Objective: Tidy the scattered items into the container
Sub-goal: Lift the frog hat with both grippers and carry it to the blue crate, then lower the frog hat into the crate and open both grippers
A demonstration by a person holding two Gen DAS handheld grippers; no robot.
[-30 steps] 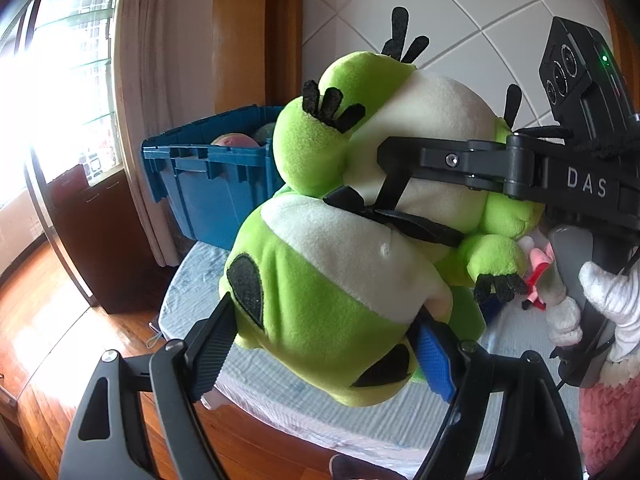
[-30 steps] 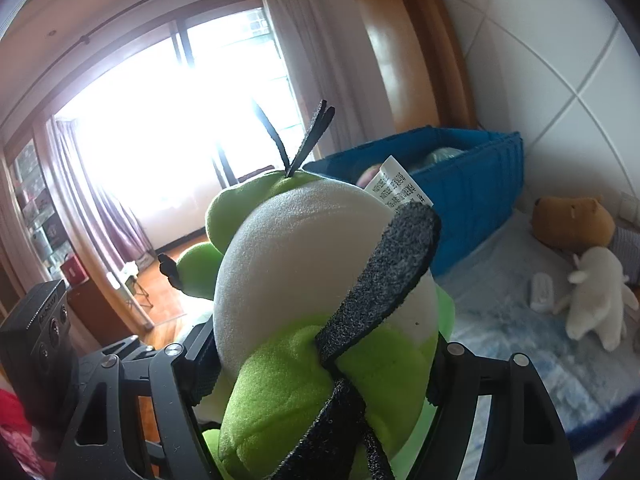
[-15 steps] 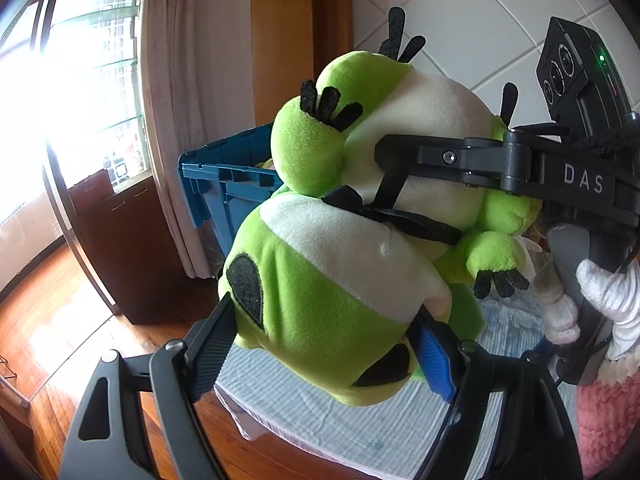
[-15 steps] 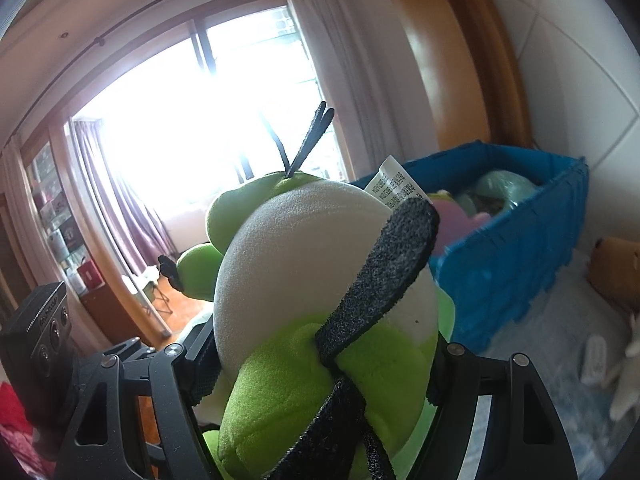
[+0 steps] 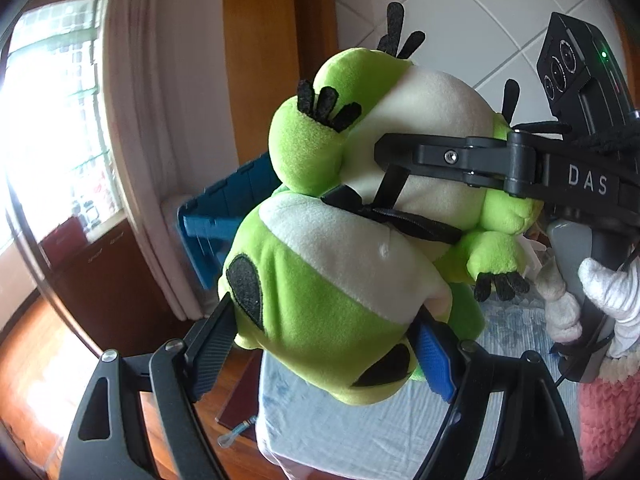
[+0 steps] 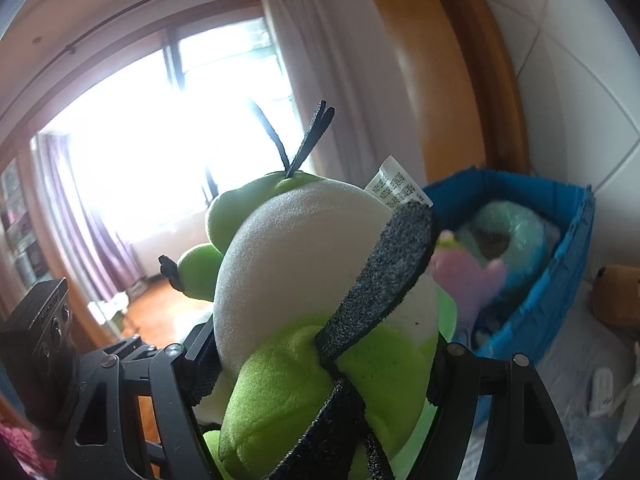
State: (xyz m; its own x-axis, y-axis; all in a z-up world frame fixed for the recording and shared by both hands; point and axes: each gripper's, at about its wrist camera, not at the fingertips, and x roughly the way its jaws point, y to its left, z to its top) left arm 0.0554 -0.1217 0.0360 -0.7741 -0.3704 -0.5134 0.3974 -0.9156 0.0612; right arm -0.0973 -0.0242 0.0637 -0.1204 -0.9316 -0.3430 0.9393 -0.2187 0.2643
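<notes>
A big green and white plush toy with black felt patches hangs in the air, and both grippers hold it. My left gripper is shut on its lower lump. My right gripper reaches in from the right and clamps the upper lump. The right wrist view shows the same plush toy filling the middle, with my right gripper shut on it. The blue container is just behind and to the right, with a pink and a teal soft toy inside. Its corner peeks out behind the plush in the left wrist view.
Below lies a bed with a pale blue sheet; wooden floor is to its left. A brown soft toy lies on the bed beside the container. A gloved hand holds the right gripper. Curtains and a tiled wall stand behind.
Both grippers have carried the plush toy towards the blue container, which now looms larger in the right wrist view with its inside showing. Both grips are unchanged.
</notes>
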